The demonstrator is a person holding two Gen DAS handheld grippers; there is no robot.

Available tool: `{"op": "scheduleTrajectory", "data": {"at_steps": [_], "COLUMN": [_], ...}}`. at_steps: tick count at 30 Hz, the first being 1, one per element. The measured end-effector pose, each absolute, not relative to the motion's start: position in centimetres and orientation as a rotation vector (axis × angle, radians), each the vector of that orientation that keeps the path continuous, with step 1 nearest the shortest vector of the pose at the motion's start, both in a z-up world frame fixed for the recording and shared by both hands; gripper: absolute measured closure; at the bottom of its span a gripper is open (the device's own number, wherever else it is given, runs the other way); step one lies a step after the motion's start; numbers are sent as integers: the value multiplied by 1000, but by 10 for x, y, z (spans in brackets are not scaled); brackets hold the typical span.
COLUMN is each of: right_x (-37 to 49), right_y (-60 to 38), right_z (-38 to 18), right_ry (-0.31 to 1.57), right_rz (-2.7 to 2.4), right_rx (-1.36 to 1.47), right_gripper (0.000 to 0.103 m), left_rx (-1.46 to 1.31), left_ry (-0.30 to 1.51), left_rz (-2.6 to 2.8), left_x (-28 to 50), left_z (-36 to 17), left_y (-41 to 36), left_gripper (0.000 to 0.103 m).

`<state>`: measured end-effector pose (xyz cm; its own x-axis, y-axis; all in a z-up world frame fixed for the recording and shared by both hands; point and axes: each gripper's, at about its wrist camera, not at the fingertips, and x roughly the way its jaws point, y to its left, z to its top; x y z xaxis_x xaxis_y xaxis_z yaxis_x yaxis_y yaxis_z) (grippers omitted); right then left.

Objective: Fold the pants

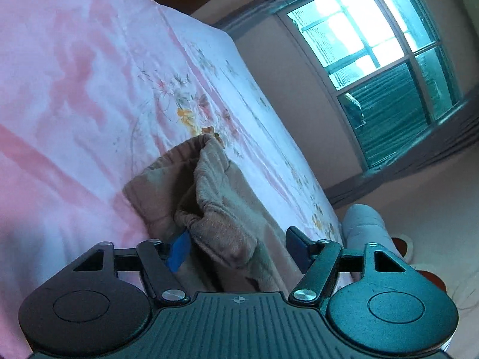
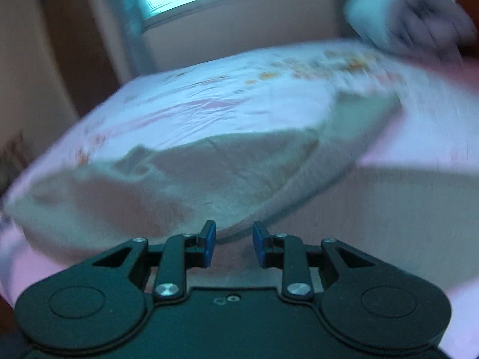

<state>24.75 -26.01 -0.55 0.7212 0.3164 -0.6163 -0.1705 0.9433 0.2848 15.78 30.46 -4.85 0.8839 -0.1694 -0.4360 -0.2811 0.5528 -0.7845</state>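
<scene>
The bed [image 1: 89,89], covered with a pink and white floral sheet [image 1: 185,101], fills most of both views; its far long edge drops off toward a beige wall beneath a barred window [image 1: 377,48], and a wide stretch of bare sheet lies open beyond the garment. The beige pants [image 1: 215,197] lie on the sheet near the bed's near edge, partly folded, with a ribbed waistband bunched upward in the left wrist view; in the blurred right wrist view they [image 2: 185,173] spread broadly across the sheet with one rounded edge toward the camera. The left gripper [image 1: 239,248] is tilted and low over the cloth, its jaws spread wide with the bunched fabric lying between them, unpinched. The right gripper [image 2: 230,242] faces the pants' near edge, its blue pads [image 2: 209,243] parted with a clear gap and nothing between them.
</scene>
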Motion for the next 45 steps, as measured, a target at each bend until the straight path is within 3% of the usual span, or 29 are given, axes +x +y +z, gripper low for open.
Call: {"op": "scheduleTrajectory", "data": {"at_steps": [3, 8, 9, 10, 15, 19, 21, 22, 24, 26, 40, 45], "right_x": [258, 289, 297, 306, 325, 301, 274, 263, 258, 252, 234, 238], "right_y": [-279, -292, -294, -294, -293, -297, -304, -302, -296, -293, -298, -288], "right_z": [-21, -51, -56, -60, -18, 31, 27, 13, -29, -58, -25, -67], "right_ry": [759, 821, 843, 861, 737, 529, 464, 493, 694, 797, 680, 839], "right_rz": [228, 186, 169, 158, 260, 339, 360, 353, 316, 277, 326, 283], "right_rx": [478, 796, 829, 838, 828, 842, 854, 821, 775, 769, 795, 745], "right_gripper": [83, 74, 93, 103, 103, 103, 103, 103, 103, 103, 103, 103], "left_rx": [-982, -973, -971, -968, -911, -840, -865, -894, -879, -880, -894, -875], "left_ry": [538, 535, 538, 542, 517, 274, 253, 328, 563, 625, 537, 678], "left_rz": [83, 55, 41, 23, -125, -333, -342, -296, -172, -135, -266, -194], "left_x": [165, 167, 172, 180, 247, 258, 240, 234, 226, 213, 199, 209], "left_z": [-50, -46, -45, -42, 13, 61, 36, 8, -49, -77, -56, -85], "left_y": [304, 308, 310, 314, 335, 346, 358, 362, 364, 366, 388, 395], "left_gripper": [70, 74, 76, 76, 81, 81, 81, 81, 87, 87, 87, 87]}}
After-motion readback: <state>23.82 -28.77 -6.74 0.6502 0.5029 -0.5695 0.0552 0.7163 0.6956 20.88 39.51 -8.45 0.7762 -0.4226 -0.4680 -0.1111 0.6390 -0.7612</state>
